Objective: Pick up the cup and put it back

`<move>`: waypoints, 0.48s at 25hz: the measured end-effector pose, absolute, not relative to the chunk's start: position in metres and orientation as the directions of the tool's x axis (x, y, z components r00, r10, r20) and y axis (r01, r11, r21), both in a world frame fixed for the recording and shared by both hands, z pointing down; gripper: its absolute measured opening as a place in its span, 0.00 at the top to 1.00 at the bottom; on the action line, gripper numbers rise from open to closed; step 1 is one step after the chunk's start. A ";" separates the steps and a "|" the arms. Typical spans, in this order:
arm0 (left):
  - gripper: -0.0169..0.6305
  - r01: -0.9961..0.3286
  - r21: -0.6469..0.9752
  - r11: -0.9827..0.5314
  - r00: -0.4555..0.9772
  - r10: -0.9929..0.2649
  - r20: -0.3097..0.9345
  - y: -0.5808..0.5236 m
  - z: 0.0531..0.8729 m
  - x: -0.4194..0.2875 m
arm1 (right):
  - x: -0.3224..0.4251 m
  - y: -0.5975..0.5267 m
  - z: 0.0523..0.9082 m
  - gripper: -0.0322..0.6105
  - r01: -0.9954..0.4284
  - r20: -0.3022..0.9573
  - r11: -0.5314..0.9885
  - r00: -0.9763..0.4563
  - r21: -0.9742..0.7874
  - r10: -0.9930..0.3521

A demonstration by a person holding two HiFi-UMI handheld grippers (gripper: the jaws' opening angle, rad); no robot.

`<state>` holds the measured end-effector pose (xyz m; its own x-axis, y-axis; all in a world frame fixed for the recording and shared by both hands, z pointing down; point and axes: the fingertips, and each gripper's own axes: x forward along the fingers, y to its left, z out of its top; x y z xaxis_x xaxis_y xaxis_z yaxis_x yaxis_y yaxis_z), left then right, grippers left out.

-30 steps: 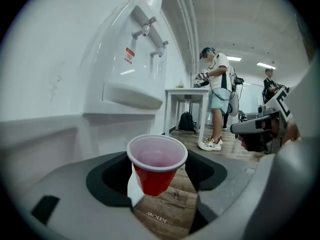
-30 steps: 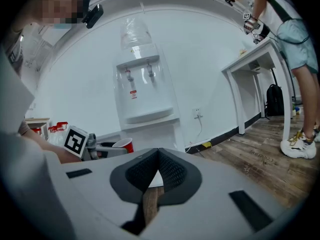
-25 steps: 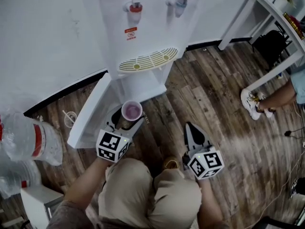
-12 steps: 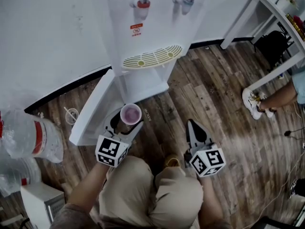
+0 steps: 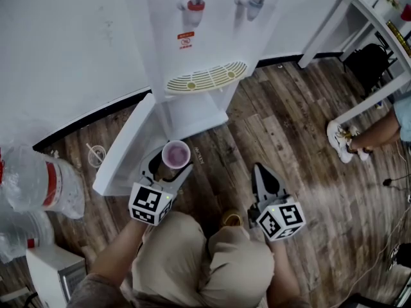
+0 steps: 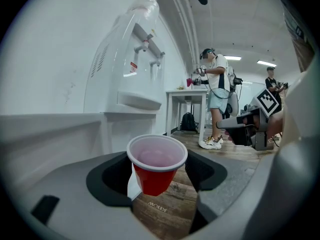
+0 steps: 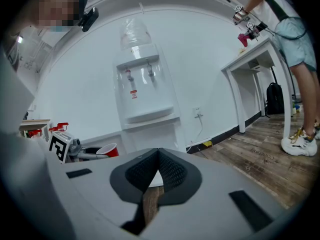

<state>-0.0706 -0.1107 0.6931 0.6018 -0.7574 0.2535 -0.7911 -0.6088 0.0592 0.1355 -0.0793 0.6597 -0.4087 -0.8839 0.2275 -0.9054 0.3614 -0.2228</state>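
Grips the cup (image 5: 176, 154) upright in the jaws of the left gripper (image 5: 169, 162), pads clamped on its sides, at 6 o'clock of the water dispenser (image 5: 199, 56). Seems to hold it clear of the floor (image 5: 282, 127), with planks visible under the base, so pick-up likely done. Holds the right gripper (image 5: 259, 172) at 3 o'clock of the cup, well apart, jaws together on nothing. Leaves only the putting back: lowering, opening the jaws, pulling away.

dispenser (image 5: 200, 56) ahead; right floor (image 5: 292, 133) seemingly open
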 end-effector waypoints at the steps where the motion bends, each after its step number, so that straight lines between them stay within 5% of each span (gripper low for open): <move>1: 0.46 -0.791 0.058 -0.609 0.602 -0.758 0.251 -0.112 0.693 -0.070 | 0.136 -0.079 0.660 0.95 -0.905 0.229 0.360 -0.408 -0.226 -0.884; 12: 0.46 -0.805 0.076 -0.588 0.588 -0.776 0.228 -0.154 0.697 -0.055 | 0.148 -0.074 0.658 0.95 -0.893 0.214 0.355 -0.417 -0.277 -0.883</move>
